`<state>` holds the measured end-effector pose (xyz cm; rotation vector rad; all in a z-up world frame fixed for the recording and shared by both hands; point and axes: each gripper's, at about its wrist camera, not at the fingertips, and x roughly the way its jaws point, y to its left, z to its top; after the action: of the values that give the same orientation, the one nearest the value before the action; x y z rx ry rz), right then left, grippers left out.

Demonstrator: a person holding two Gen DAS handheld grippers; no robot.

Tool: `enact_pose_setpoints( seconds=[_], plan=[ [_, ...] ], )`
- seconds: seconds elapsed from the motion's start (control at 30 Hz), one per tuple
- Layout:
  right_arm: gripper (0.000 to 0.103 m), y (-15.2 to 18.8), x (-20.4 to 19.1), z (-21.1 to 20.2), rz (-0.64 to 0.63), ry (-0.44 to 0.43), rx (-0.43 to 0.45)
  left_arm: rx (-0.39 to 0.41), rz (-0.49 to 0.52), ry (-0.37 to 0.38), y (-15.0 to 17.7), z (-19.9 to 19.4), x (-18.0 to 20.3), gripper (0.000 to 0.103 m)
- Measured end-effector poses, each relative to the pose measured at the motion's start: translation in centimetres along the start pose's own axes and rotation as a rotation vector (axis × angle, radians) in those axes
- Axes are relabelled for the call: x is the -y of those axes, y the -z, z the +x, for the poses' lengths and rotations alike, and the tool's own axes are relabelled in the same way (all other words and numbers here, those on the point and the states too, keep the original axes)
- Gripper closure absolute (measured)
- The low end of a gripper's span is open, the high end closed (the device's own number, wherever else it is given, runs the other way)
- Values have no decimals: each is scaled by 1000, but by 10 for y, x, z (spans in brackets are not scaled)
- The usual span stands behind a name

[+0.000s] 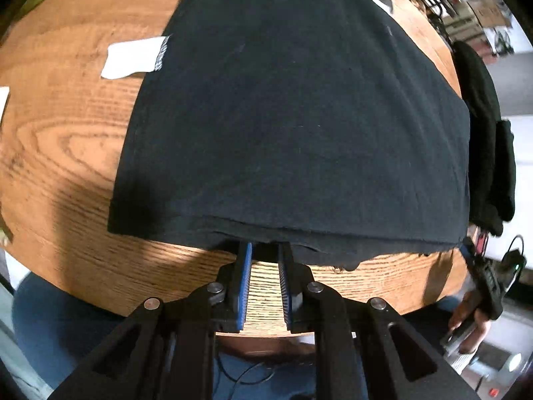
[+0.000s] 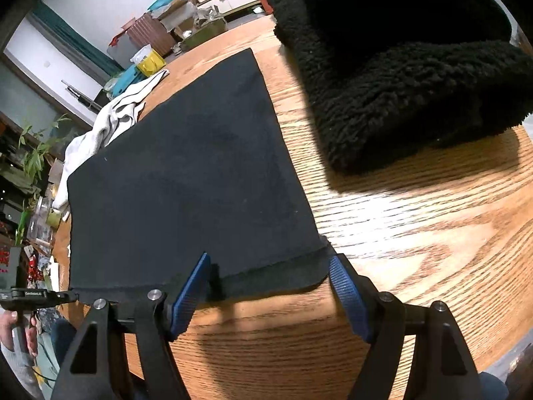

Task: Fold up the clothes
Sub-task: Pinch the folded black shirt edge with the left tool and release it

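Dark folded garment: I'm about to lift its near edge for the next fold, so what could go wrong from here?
1. The left gripper is narrow at the layered near hem of the dark garment; it may catch only some layers.
2. The right gripper is wide open at the corner, so one side could lag and skew the fold.
3. The fluffy black garment lies close beside; a swing might drag it.

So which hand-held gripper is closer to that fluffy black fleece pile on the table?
Right. The right hand-held gripper is at the folded dark cloth's near corner, on the side facing the fleece pile. The left hand-held gripper sits farther along that near edge, away from it.
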<state>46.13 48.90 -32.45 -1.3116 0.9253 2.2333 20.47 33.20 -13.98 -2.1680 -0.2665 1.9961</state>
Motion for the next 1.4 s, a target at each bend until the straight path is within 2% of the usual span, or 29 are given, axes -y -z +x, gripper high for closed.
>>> enact_pose_setpoints(
  seconds=[0.1,0.13,0.17,0.2,0.23,0.27,0.5,0.63,0.8,0.97,1.17,1.3,1.33,1.4],
  plan=[
    [25,0,-2,0,-7,-4,-2,-5,-37,12,3,5,-2,86],
    [25,1,-2,0,-10,-5,-2,-3,-46,16,5,5,-2,79],
    [25,1,-3,0,-12,-7,-3,-1,-53,20,6,5,-1,65],
    [25,1,-3,1,-15,-8,-3,4,-58,23,8,4,1,57],
    [25,1,-4,1,-17,-10,-4,14,-60,24,9,3,2,44],
    [25,1,-4,0,-18,-11,-3,24,-60,24,10,2,4,39],
    [24,1,-7,1,-27,-14,-6,51,-69,22,13,6,10,39],
    [24,1,-7,2,-33,-14,-9,34,-70,17,18,17,12,40],
    [24,1,-8,2,-35,-15,-9,36,-60,17,27,25,19,50],
    [24,1,-9,3,-42,-14,-13,47,-72,9,30,30,17,70],
    [24,1,-10,4,-48,-14,-15,57,-34,-1,42,36,24,90],
    [24,2,-11,4,-52,-12,-17,72,-4,-3,53,35,30,95],
    [24,2,-11,4,-53,-11,-18,75,-1,-7,56,34,31,99],
    [24,2,-11,4,-54,-11,-18,75,5,-13,64,31,31,99]
  ],
)
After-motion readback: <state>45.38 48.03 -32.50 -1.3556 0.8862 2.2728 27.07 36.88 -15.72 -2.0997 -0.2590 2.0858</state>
